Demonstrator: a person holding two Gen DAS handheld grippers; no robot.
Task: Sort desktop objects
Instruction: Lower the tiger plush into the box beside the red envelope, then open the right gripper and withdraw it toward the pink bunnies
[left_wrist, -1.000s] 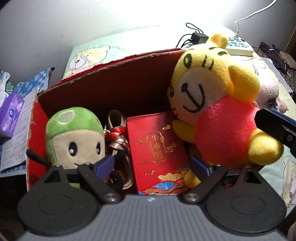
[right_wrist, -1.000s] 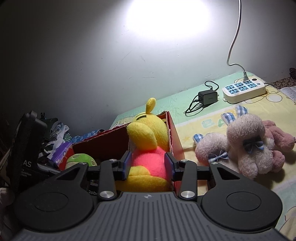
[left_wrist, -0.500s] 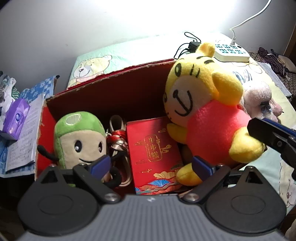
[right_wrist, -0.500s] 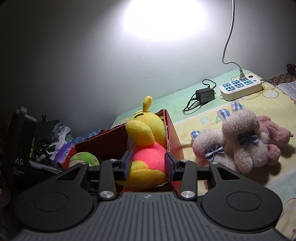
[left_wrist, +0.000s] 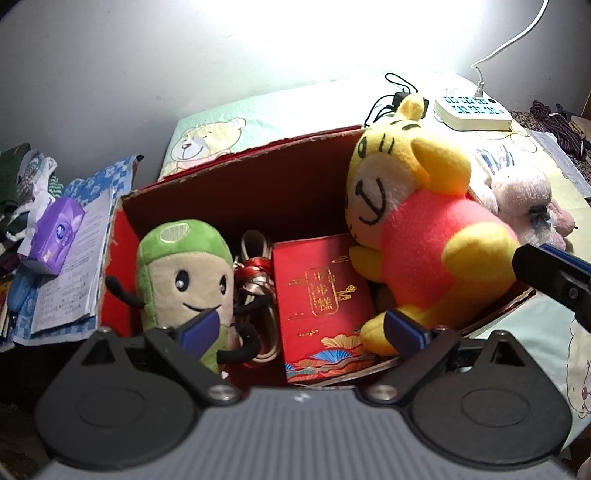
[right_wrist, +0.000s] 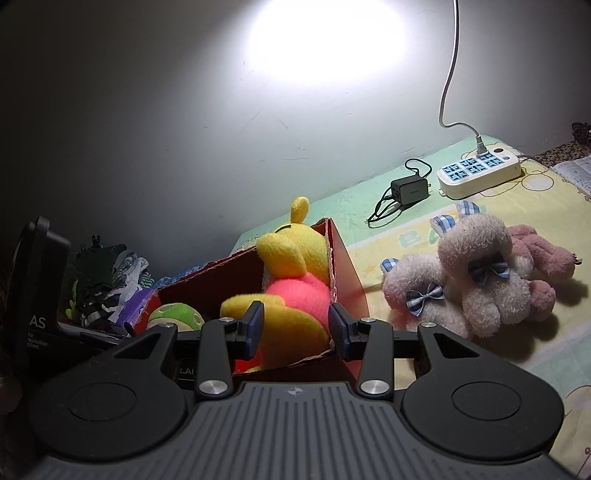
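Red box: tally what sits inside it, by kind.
Inside the red box:
Plush toys: 2, the green plush and the yellow tiger plush
Red gift packets: 1, the red packet
Cord bundles: 1, the cords
Total: 4

I'm working in what looks like a home bedroom: a bear-print quilted sheet (left_wrist: 207, 136) covers the surface, plush toys (right_wrist: 476, 280) lie on it, a power strip (right_wrist: 480, 171) and charger (right_wrist: 410, 190) sit against a plain wall, and crumpled clothes (right_wrist: 107, 284) are heaped alongside.
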